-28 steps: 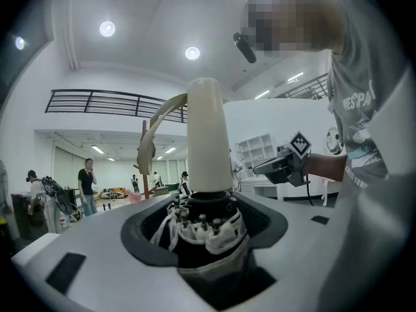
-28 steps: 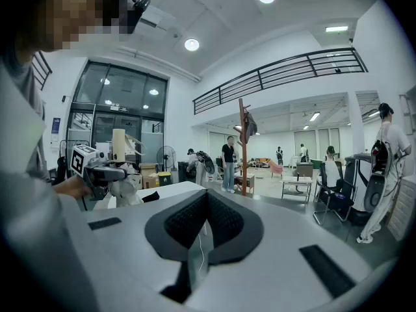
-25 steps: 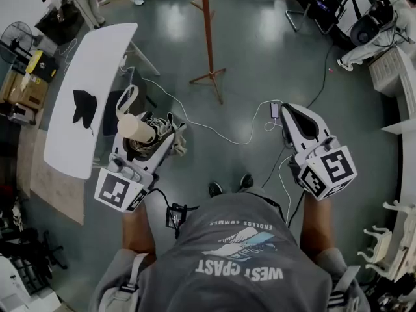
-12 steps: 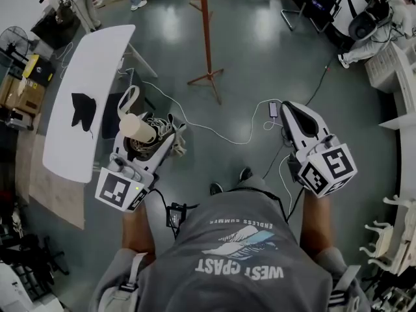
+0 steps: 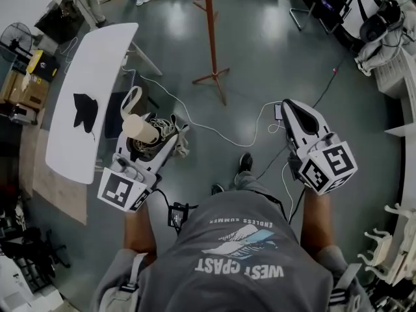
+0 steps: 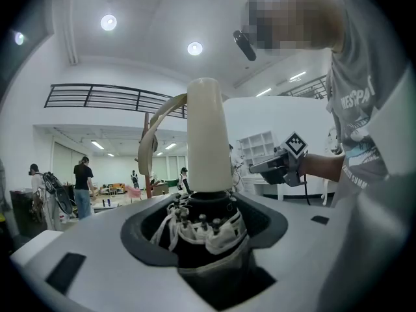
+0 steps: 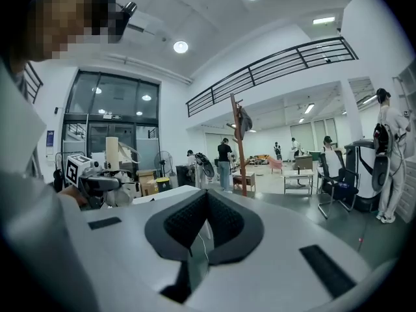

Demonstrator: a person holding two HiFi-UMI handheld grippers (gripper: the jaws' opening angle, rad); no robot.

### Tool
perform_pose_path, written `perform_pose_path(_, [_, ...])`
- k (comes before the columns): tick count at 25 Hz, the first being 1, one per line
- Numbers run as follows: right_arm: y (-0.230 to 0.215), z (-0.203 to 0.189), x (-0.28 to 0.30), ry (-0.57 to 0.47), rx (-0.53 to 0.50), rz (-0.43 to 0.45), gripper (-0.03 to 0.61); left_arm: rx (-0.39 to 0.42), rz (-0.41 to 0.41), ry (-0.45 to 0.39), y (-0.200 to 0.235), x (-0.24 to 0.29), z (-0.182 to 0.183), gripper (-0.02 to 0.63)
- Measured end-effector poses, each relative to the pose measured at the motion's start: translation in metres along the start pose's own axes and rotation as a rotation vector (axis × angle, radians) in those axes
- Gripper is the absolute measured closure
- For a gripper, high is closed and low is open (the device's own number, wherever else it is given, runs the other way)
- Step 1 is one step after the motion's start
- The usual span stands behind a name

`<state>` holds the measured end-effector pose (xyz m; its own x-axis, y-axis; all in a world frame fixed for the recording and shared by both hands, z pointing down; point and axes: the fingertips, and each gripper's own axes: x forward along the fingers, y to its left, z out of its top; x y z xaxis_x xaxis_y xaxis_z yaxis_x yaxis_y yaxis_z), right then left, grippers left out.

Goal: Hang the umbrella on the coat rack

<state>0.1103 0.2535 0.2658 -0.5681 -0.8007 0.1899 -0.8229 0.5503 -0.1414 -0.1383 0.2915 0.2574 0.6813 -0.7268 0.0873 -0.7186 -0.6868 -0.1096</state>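
Observation:
A folded dark umbrella [image 5: 151, 140] with a thick cream handle [image 5: 138, 128] and a beige wrist strap [image 5: 129, 101] stands in my left gripper [image 5: 158, 137], which is shut on its bunched canopy. In the left gripper view the handle [image 6: 207, 137] rises straight out of the jaws and the rib tips [image 6: 207, 229] crowd around it. The red-brown coat rack [image 5: 211, 36] stands on the floor ahead, well beyond both grippers; the right gripper view shows it [image 7: 239, 149] across the room. My right gripper [image 5: 286, 107] is held at the right, shut with nothing in it.
A long white table [image 5: 91, 77] with a small black item [image 5: 84, 108] stands at the left. A white cable [image 5: 221, 130] and a phone [image 5: 276, 111] lie on the floor between me and the rack. Chairs [image 5: 325, 8] and equipment line the far right.
The person has stepped forward a little; one foot has moved ahead and the floor and rack have shifted in view. Both grippers keep their pose and the umbrella stays held.

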Motion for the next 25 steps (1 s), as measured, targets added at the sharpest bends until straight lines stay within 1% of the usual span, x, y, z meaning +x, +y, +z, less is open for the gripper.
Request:
perform_pose_path(5, [-0.031,0.004,0.032,-0.002,0.015,0.046,0.555,0.011,0.03,0.027,0.012,0.033,-0.001,0.347])
perform_pose_path(13, [-0.074,0.02,0.079,-0.005,0.012,0.134,0.555,0.013,0.091,0.036,0.025,0.081,0.004,0.347])
perform_pose_path(25, [-0.136,0.032,0.128,-0.002,0.023,0.245,0.555,0.024,0.199,0.064,0.036,0.141,0.013,0.347])
